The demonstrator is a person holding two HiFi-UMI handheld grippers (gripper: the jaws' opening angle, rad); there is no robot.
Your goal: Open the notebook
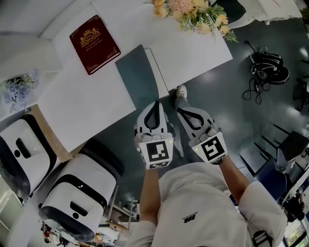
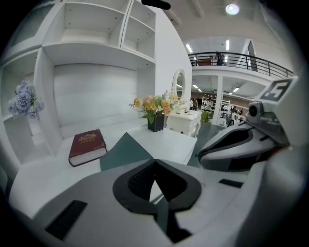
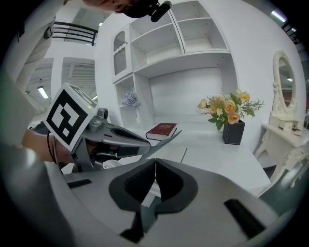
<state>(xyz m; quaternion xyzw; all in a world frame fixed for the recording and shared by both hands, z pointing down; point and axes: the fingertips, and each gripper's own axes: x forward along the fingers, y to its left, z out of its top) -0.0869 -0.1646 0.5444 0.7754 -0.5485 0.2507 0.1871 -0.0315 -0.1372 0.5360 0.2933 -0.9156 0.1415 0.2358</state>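
The dark red notebook (image 1: 94,43) with a gold crest lies closed on the white desk (image 1: 77,101), at its far left. It also shows in the left gripper view (image 2: 87,146) and, farther off, in the right gripper view (image 3: 161,130). My left gripper (image 1: 155,103) and right gripper (image 1: 180,110) hang side by side off the desk's near edge, over the dark floor and well short of the notebook. Both are shut with nothing between the jaws (image 2: 154,162) (image 3: 155,162).
A dark teal mat (image 1: 137,77) lies on the desk between the notebook and my grippers. A vase of flowers (image 1: 193,14) stands at the desk's far right. Two white rounded machines (image 1: 77,193) sit lower left. Cables and a headset (image 1: 265,67) lie on the floor at right.
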